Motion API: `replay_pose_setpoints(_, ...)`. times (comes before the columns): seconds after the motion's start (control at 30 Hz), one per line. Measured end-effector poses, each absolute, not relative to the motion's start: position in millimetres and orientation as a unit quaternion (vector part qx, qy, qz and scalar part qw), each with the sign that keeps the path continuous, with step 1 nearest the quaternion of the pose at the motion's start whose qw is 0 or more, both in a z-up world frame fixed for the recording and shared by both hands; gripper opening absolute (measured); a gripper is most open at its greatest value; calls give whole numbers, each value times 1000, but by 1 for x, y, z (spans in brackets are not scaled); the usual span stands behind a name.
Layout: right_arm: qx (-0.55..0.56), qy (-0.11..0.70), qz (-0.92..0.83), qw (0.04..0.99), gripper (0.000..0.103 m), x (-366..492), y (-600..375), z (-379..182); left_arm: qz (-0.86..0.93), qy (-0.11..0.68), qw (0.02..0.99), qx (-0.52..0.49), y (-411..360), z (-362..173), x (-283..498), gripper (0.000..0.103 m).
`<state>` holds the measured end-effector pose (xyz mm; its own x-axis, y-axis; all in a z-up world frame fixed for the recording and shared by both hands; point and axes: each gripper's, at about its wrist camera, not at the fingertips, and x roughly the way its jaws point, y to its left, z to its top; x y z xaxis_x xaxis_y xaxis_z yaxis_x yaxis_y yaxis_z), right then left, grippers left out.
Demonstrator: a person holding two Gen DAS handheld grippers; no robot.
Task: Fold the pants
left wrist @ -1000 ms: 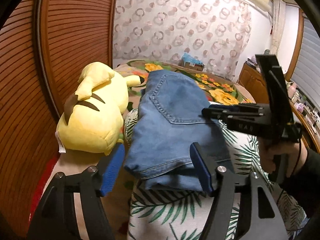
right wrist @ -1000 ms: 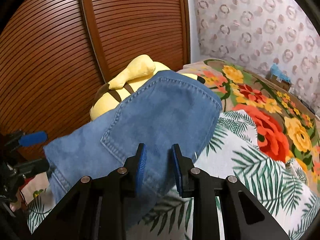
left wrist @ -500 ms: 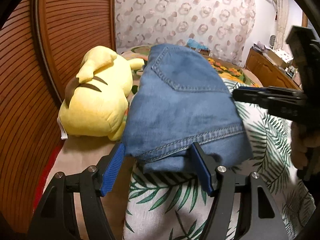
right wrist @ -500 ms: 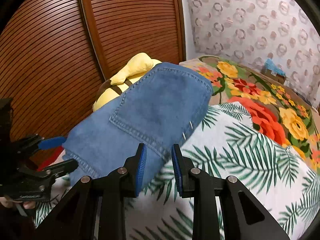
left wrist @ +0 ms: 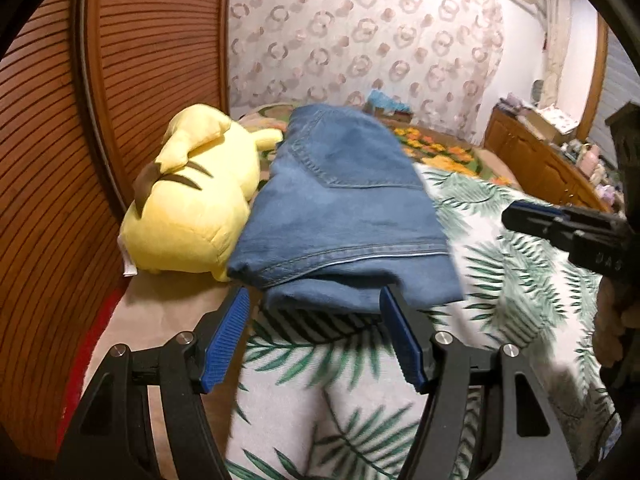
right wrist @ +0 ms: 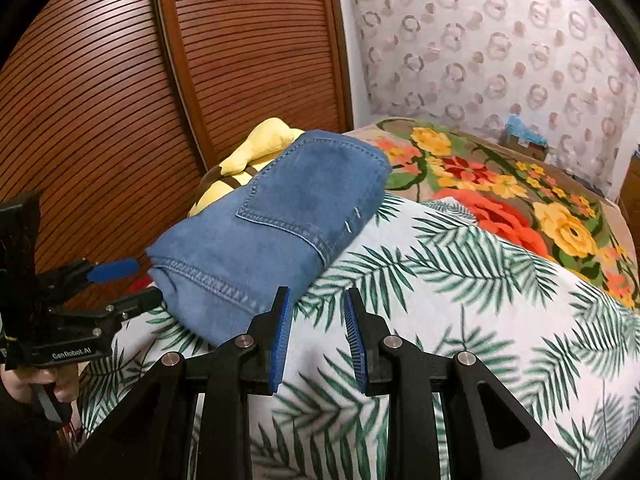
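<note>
- Your left gripper [left wrist: 316, 336] has its jaws spread wide with nothing between them; its 2 blue pads [left wrist: 226, 340] flank the near hem of the pants without touching it.
- The pants [left wrist: 336, 208] are folded into a compact blue denim bundle, running from 6 o'clock up toward 12 in your left wrist view, a back pocket facing up.
- The bundle lies on the palm-leaf blanket [left wrist: 512, 280], with its far end reaching the floral bedspread [right wrist: 500, 184].
- At 9 o'clock of the pants, a yellow plush toy [left wrist: 192, 208] lies touching their left edge, in front of the slatted wooden door [left wrist: 48, 160].
- Your right gripper [right wrist: 316, 332] has its jaws parted by a narrow gap and holding nothing, just off the pants' near right corner, which sits at 11 o'clock from the fingertips.
- In the right wrist view the pants [right wrist: 276, 224] sit at 10 o'clock, and your left gripper [right wrist: 132, 284] shows at 9 o'clock by their hem.
</note>
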<state>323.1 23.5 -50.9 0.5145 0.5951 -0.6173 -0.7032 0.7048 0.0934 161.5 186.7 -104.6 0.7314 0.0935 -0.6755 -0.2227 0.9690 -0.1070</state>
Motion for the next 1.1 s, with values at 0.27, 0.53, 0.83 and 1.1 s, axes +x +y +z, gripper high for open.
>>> replay_pose_setpoints(0.27,-74,302,357,881,27,276,-16,-39,44,335,937,-95,158,-89,146,82)
replay_pose_setpoints(0.53,-56,290,334,895,29,230,-59,-33,30,323,943,-71,121,-76,132,102)
replay_pose_setpoints(0.83,-43,278,296,913,48,181,-106,-30,13,316,948,-44,78,-69,117,102)
replay_pose_setpoints(1.1,-37,265,265,926,68,134,-138,-20,11,315,949,-16,41,-65,103,102)
